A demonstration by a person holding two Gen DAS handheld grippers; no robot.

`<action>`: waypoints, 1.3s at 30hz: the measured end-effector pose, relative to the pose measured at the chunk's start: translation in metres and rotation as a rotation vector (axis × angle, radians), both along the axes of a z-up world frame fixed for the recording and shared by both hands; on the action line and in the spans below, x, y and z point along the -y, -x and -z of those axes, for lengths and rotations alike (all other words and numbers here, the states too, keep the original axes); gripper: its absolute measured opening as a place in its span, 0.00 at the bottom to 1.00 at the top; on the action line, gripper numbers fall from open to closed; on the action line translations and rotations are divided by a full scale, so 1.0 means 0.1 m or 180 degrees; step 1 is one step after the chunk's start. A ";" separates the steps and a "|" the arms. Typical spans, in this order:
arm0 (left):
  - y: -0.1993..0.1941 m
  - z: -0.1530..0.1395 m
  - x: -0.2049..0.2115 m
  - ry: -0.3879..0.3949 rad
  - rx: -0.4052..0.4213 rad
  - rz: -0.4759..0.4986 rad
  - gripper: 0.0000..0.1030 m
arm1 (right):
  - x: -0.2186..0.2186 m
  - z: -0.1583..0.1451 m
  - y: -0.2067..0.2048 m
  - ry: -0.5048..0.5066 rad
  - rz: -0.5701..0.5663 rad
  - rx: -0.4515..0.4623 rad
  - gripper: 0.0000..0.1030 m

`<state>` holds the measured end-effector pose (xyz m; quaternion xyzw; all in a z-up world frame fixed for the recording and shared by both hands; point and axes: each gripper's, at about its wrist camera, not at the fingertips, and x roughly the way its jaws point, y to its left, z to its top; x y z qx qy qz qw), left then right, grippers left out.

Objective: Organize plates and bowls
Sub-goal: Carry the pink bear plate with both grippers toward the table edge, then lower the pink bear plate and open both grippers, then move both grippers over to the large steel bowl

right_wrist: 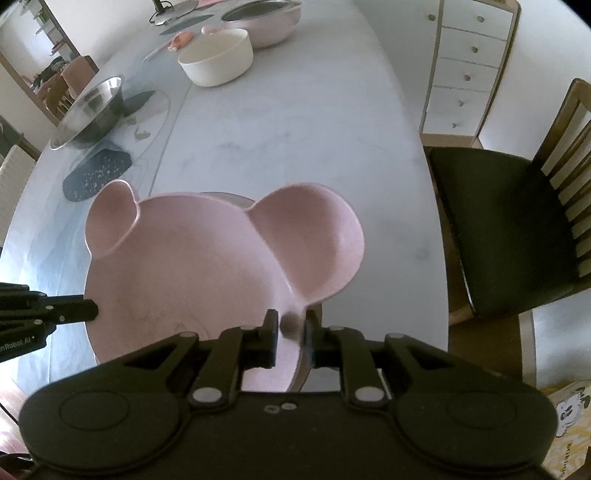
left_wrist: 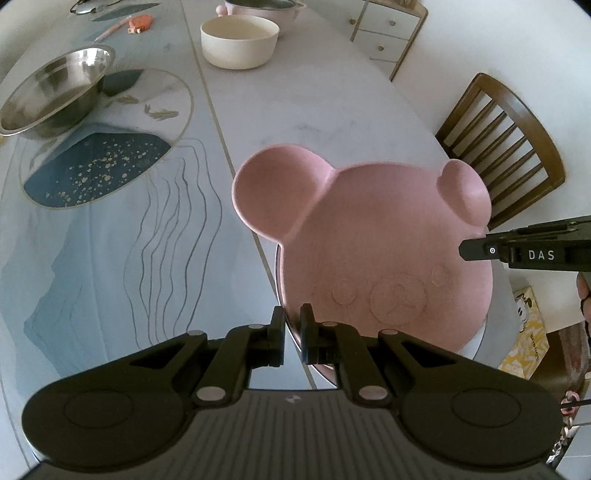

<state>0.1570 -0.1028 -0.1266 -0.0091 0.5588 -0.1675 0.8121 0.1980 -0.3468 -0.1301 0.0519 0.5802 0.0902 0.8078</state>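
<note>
A pink bear-shaped plate (left_wrist: pixel 384 236) with two ear compartments is held over the table, above another dish whose rim shows beneath it. My left gripper (left_wrist: pixel 293 325) is shut on the plate's near left rim. My right gripper (right_wrist: pixel 291 325) is shut on the same pink plate (right_wrist: pixel 192 266) at its right rim, below the ear. Each gripper shows at the edge of the other's view. A cream bowl (left_wrist: pixel 239 40) and a steel bowl (left_wrist: pixel 55 92) stand farther back on the table.
A pink pot (right_wrist: pixel 266 22) stands at the far end, beside a lid and an orange utensil (left_wrist: pixel 138 23). A patterned mat (left_wrist: pixel 96 170) covers the table's left. A wooden chair (right_wrist: pixel 517 229) and a drawer unit (right_wrist: pixel 465 70) stand to the right. A yellow box (left_wrist: pixel 528 332) sits low right.
</note>
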 end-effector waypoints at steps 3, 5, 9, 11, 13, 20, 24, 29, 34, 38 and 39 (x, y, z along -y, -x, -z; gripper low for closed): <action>0.00 0.00 0.00 0.0005 0.0003 0.0003 0.06 | 0.01 -0.02 0.01 0.0020 0.0050 0.0033 0.20; 0.01 0.00 0.00 -0.0003 0.0012 0.0009 0.07 | 0.02 -0.04 0.02 0.0024 0.0092 0.0048 0.23; 0.04 -0.02 0.01 -0.0058 0.0091 0.0044 0.11 | 0.03 -0.11 0.08 0.0011 0.0134 0.0103 0.26; 0.05 -0.04 -0.01 -0.0061 0.0123 0.0027 0.13 | 0.03 -0.16 0.12 0.0002 0.0139 0.0155 0.27; 0.06 -0.06 -0.03 -0.0042 0.0148 0.0007 0.13 | 0.02 -0.21 0.16 -0.0026 0.0142 0.0205 0.30; 0.13 -0.19 -0.11 0.0037 0.0273 -0.0067 0.25 | -0.06 -0.39 0.29 -0.0129 0.0158 0.0372 0.38; 0.23 -0.35 -0.16 0.0058 0.0505 -0.0120 0.49 | -0.18 -0.54 0.38 -0.0161 0.0113 0.0505 0.48; 0.35 -0.57 -0.26 0.0095 0.0725 -0.0206 0.51 | -0.37 -0.75 0.49 -0.0204 0.0038 0.0700 0.60; 0.50 -0.81 -0.42 0.0085 0.0993 -0.0332 0.57 | -0.63 -0.96 0.60 -0.0275 -0.0081 0.0870 0.64; 0.61 -1.00 -0.55 0.0043 0.1187 -0.0408 0.62 | -0.82 -1.12 0.67 -0.0314 -0.0178 0.1020 0.76; 0.64 -1.04 -0.58 0.0027 0.1234 -0.0429 0.66 | -0.87 -1.16 0.68 -0.0320 -0.0197 0.1062 0.79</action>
